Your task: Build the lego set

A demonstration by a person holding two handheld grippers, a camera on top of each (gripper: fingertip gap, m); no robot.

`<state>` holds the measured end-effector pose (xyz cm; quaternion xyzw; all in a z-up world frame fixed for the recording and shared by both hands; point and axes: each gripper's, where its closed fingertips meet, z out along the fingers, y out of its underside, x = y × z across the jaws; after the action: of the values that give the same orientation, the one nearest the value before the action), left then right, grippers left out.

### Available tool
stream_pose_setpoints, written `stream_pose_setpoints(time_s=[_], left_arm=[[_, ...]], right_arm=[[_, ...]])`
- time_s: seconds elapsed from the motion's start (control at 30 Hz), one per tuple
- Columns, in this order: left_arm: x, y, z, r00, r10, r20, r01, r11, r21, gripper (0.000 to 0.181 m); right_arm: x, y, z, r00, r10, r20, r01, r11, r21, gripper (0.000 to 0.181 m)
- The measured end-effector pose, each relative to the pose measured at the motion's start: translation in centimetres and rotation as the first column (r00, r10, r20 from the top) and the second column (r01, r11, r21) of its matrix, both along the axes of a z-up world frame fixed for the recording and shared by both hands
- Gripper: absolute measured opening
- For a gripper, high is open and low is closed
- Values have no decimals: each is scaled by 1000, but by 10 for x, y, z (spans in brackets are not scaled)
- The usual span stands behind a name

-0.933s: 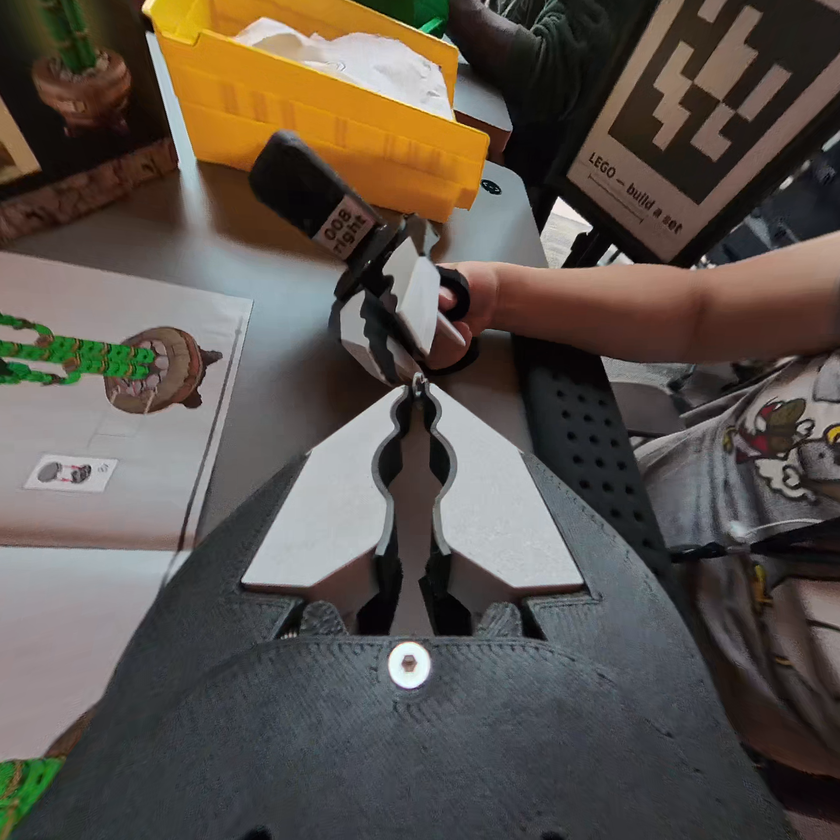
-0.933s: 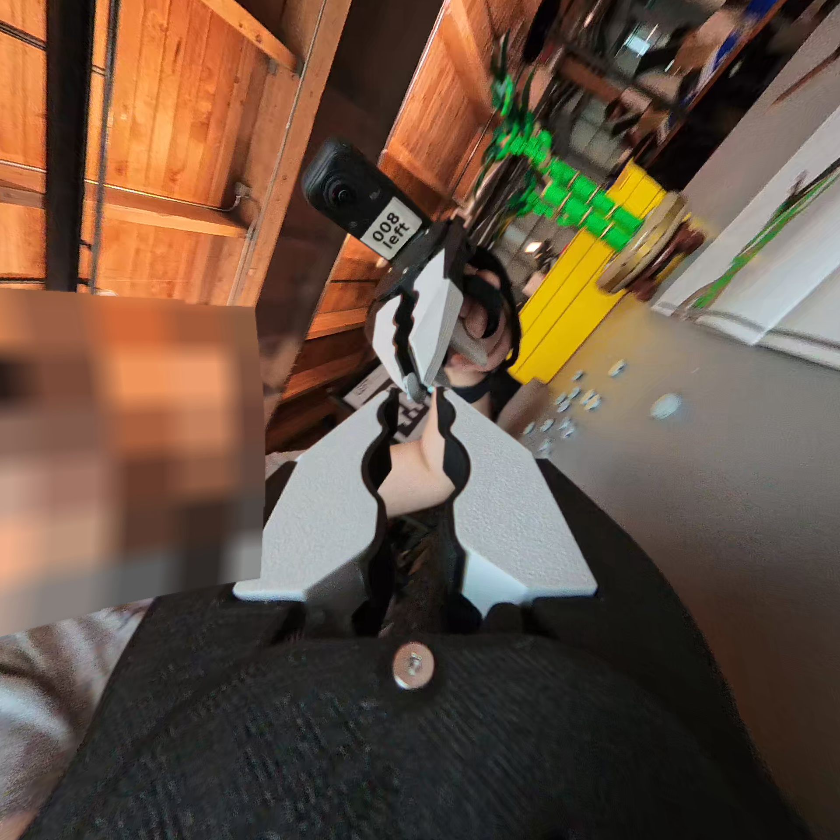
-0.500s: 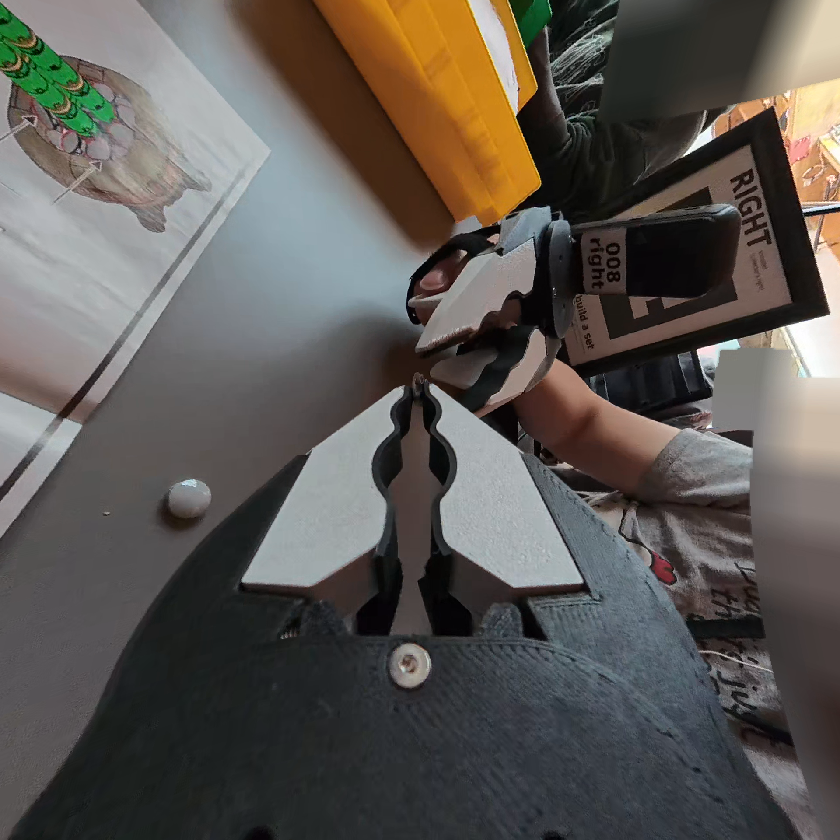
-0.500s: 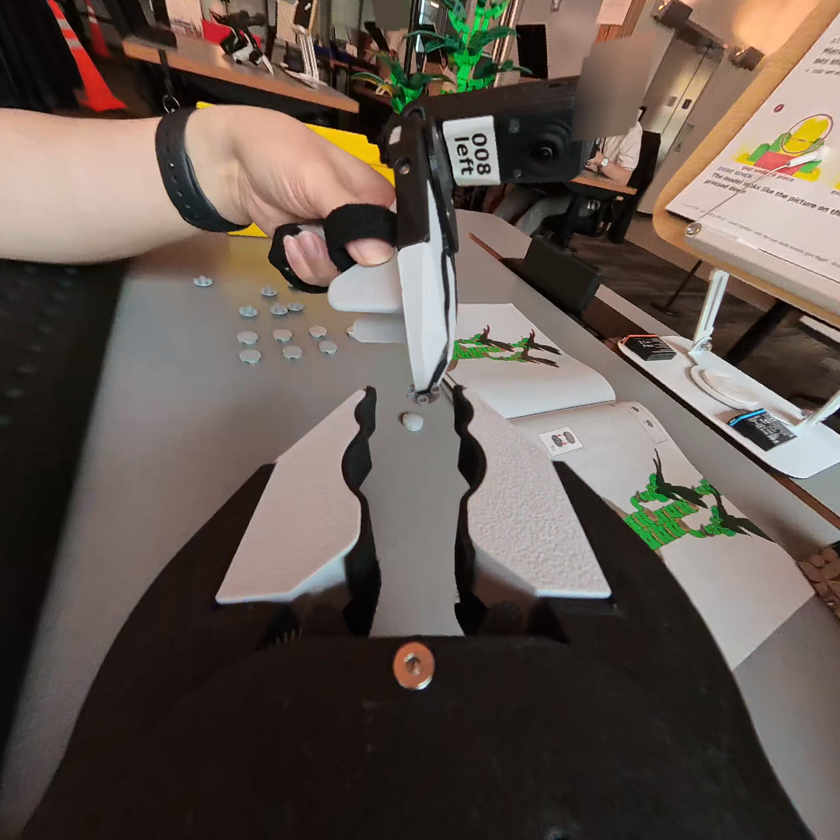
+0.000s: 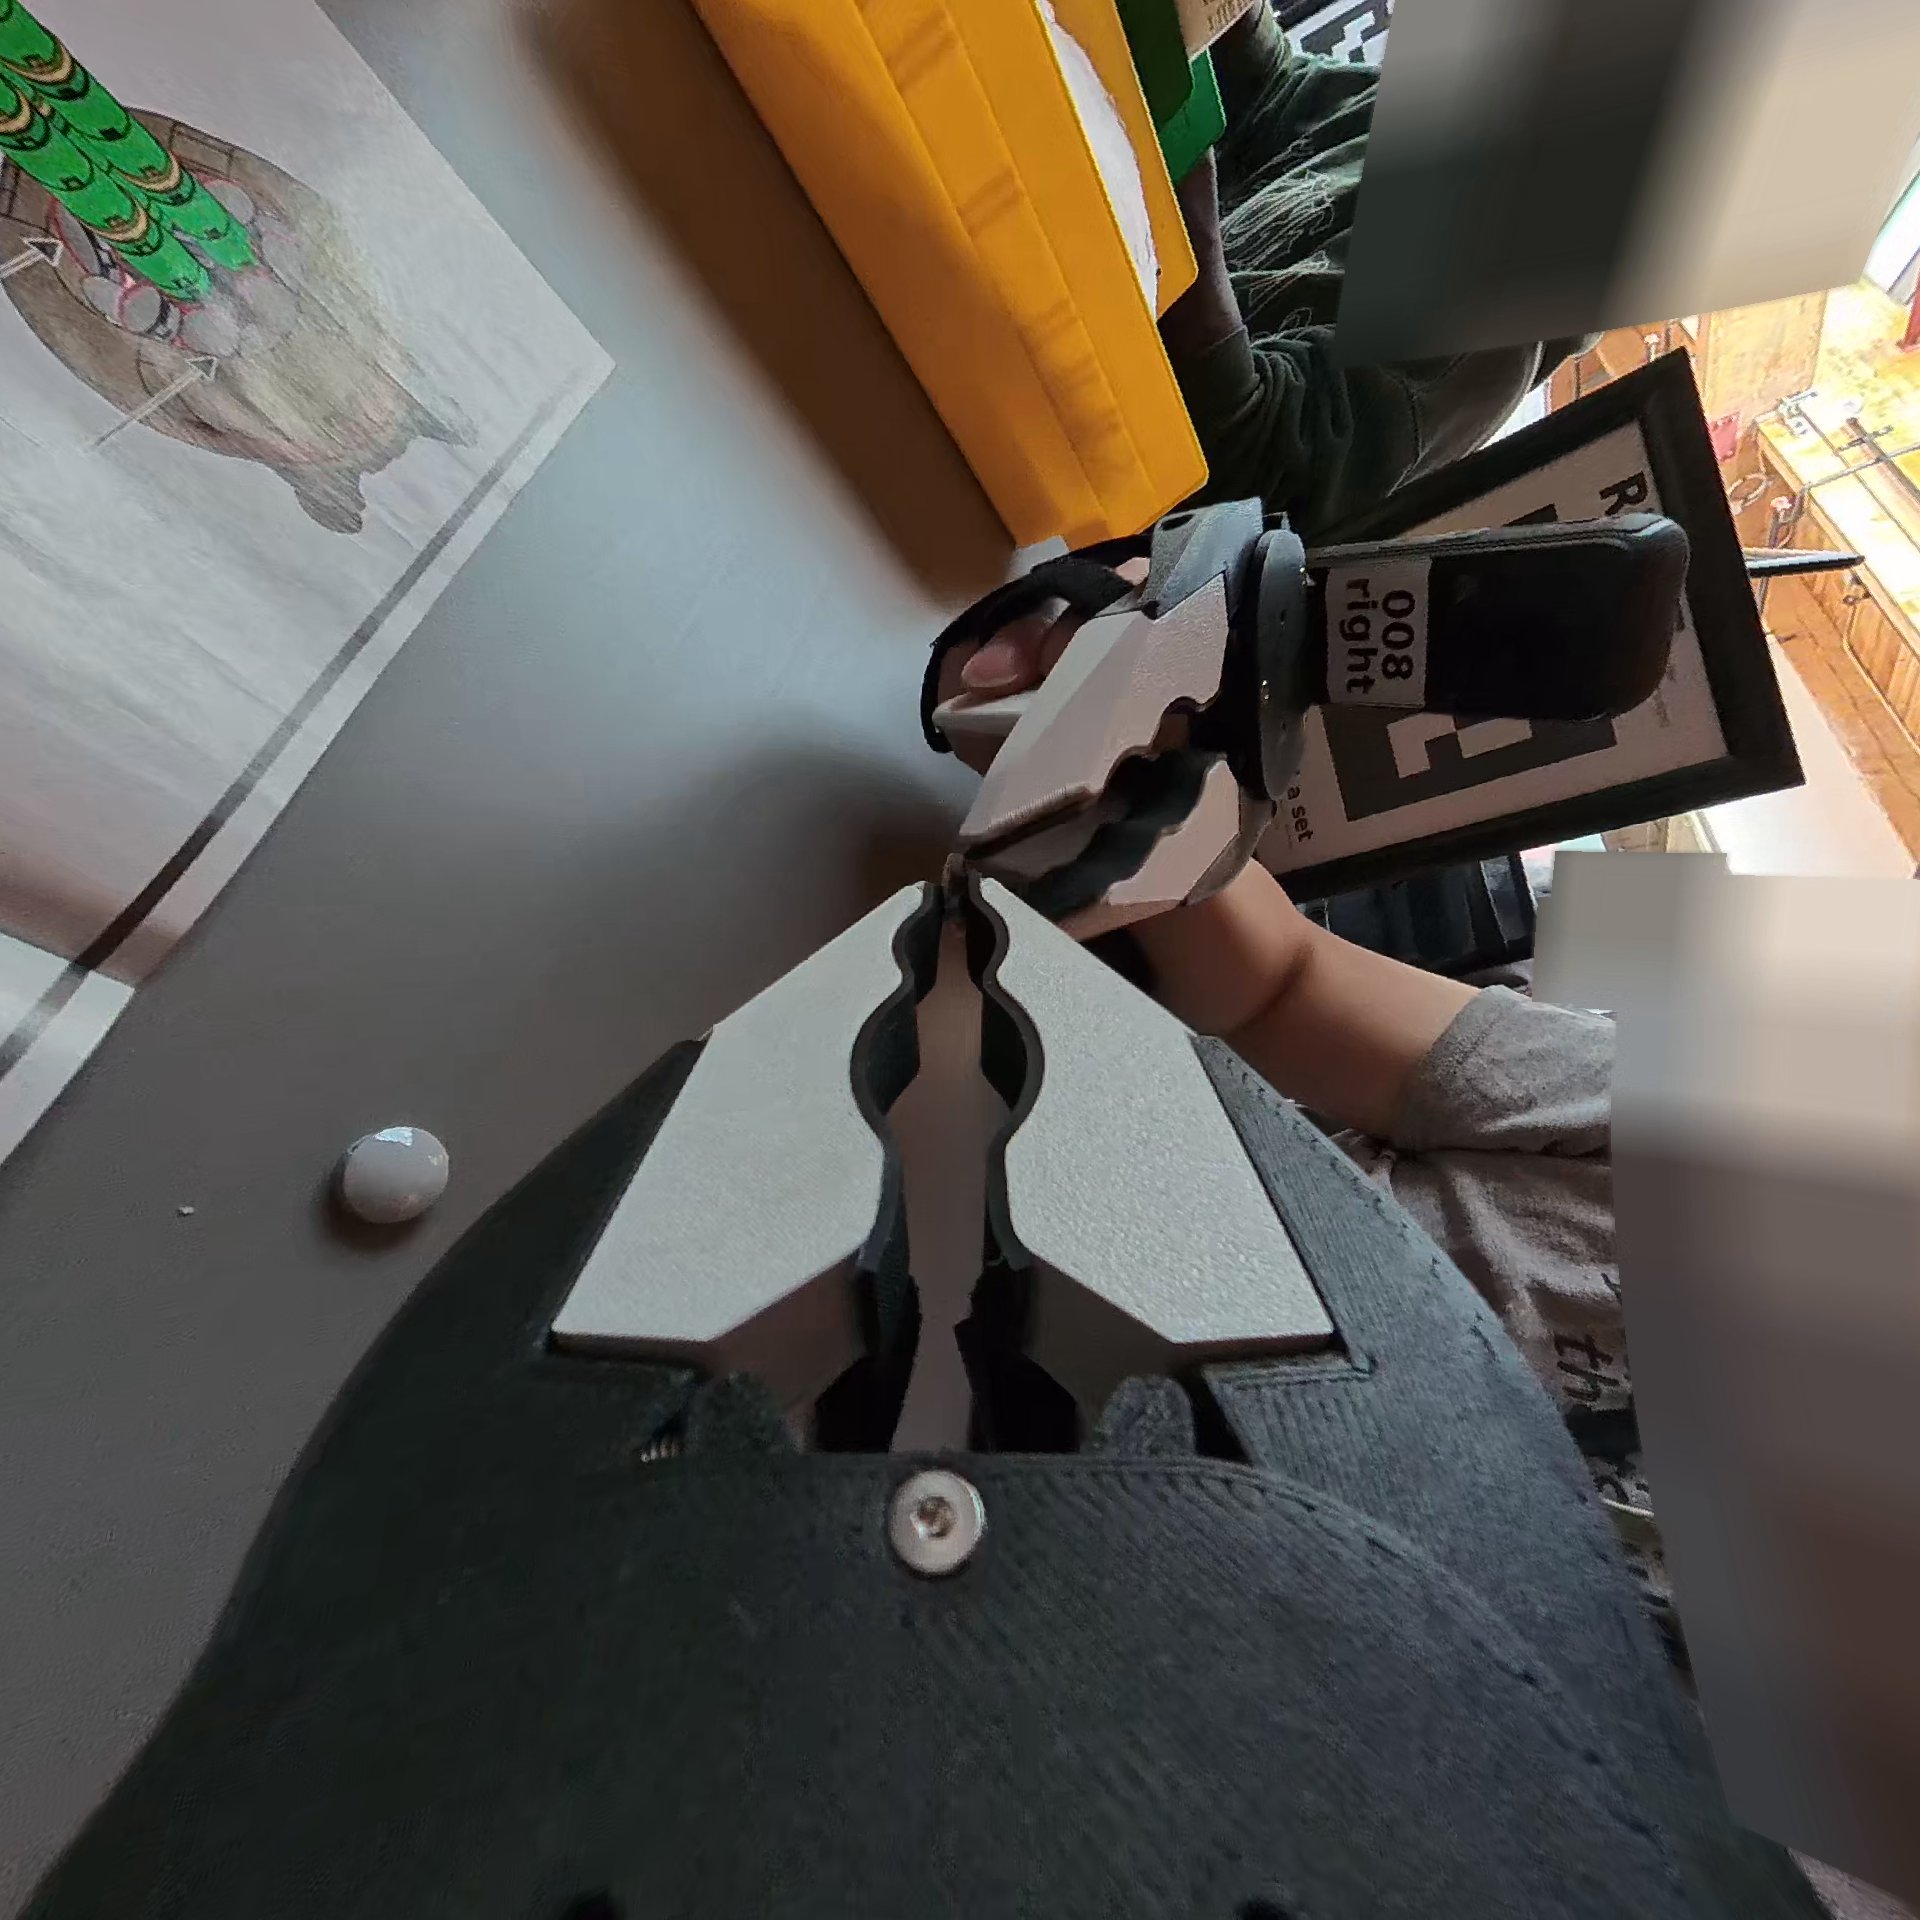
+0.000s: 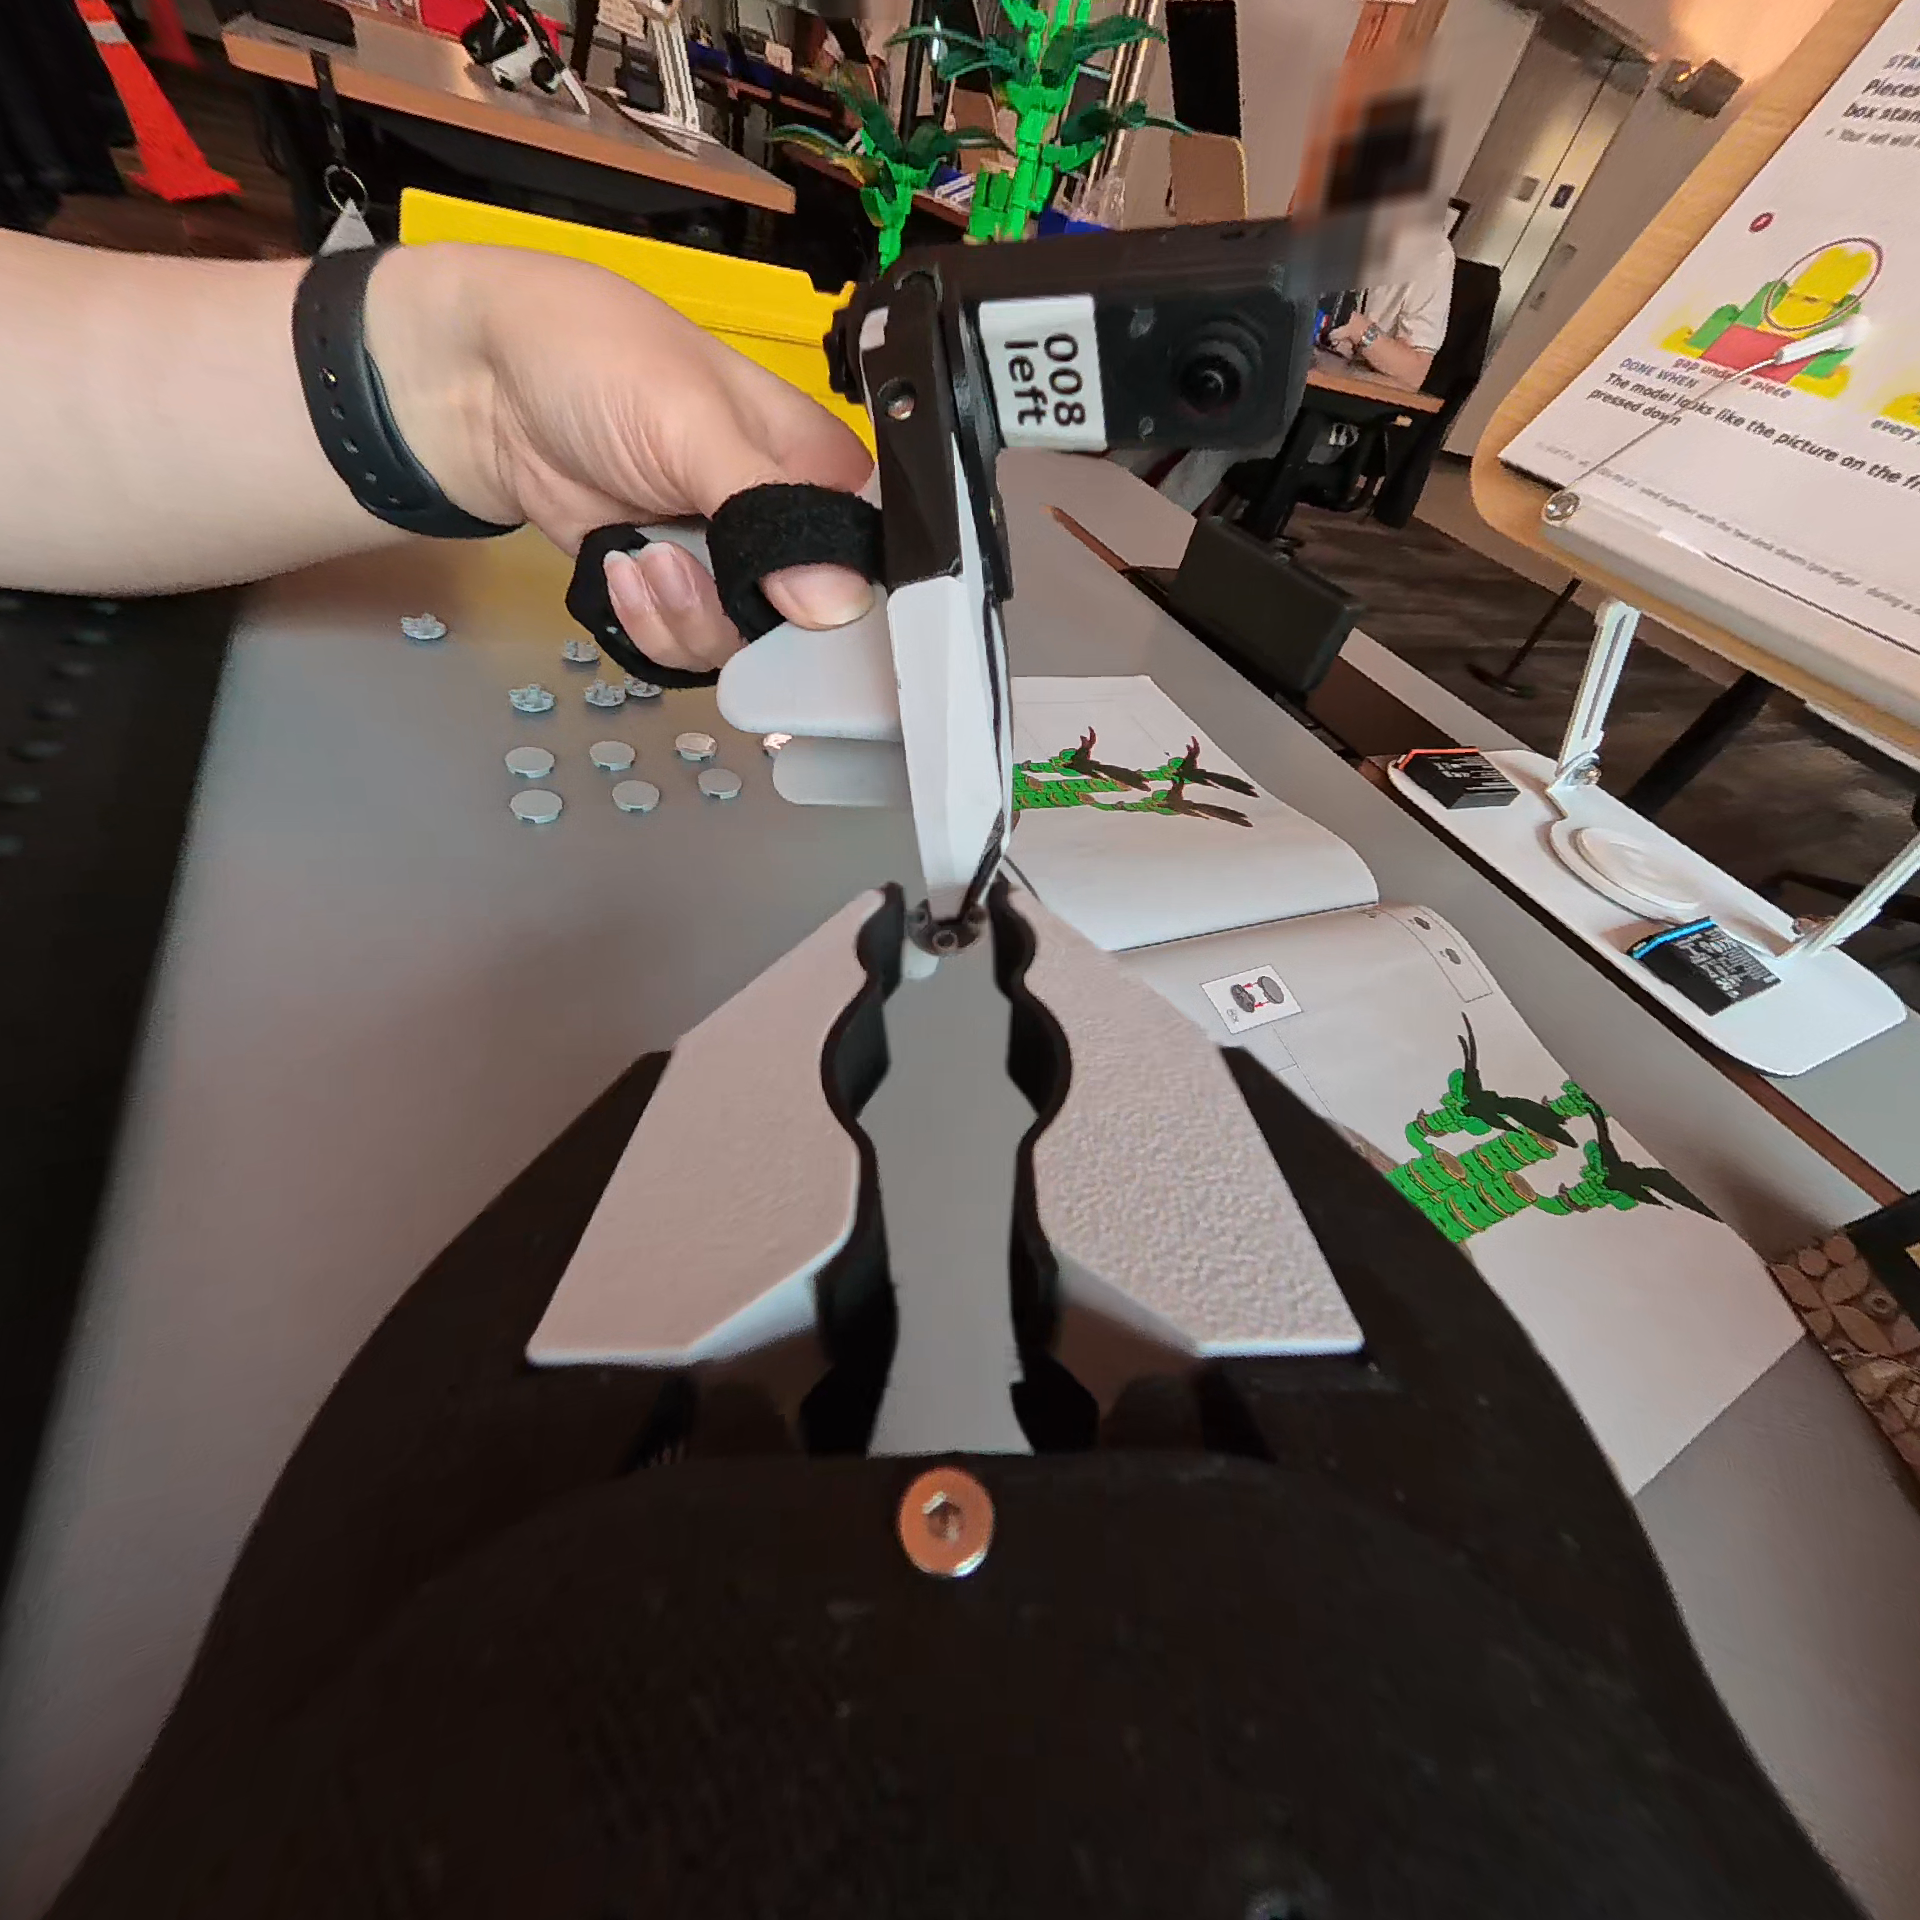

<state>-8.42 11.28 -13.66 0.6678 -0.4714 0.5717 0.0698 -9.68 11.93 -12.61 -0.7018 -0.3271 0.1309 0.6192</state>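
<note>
My left gripper [image 5: 948, 902] is shut on a small dark round piece [image 6: 945, 937] at its fingertips. In the right wrist view the left gripper [image 6: 951, 914] points down from above, held by a hand. My right gripper [image 6: 943, 912] has its jaws a narrow gap apart, closed in on both sides of that piece. In the left wrist view the right gripper [image 5: 966, 852] meets my left fingertips tip to tip, a little above the grey table [image 5: 623, 727]. A light grey round tile [image 5: 395, 1172] lies on the table left of the left gripper.
An open instruction booklet [image 6: 1195, 831] with green plant pictures lies to the right. Several grey round tiles [image 6: 613, 753] lie at the far left. A yellow bin [image 5: 987, 260] stands at the back. A framed sign [image 5: 1558, 790] and a paper stand [image 6: 1714, 416] are nearby. Less than 4 cm separates the two grippers' tips. From the left gripper's tips to the light grey round tile [image 5: 395, 1172] is close to 10 centimetres. It turns up in the right wrist view [image 6: 925, 952] as well.
The right gripper's jaws have narrowed from wide open to close around the piece held by the left gripper. Both grippers rolled over sharply before that and now hold fairly steady.
</note>
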Motion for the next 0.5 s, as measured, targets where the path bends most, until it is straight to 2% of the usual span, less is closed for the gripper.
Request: stream_pose_setpoints(time_s=[0.03, 0.23, 0.5], left_arm=[[0, 1, 0, 1000, 5, 0, -5, 1000, -8, 2], [1, 4, 0, 1000, 18, -2, -18, 998, -56, 2], [1, 1, 3, 1000, 5, 17, -4, 999, -48, 5]], right_arm=[[0, 1, 1, 1000, 0, -5, 0, 1000, 4, 24], [2, 6, -12, 995, -10, 102, 12, 1000, -19, 18], [3, 4, -8, 999, 14, 48, -11, 999, -47, 14]])
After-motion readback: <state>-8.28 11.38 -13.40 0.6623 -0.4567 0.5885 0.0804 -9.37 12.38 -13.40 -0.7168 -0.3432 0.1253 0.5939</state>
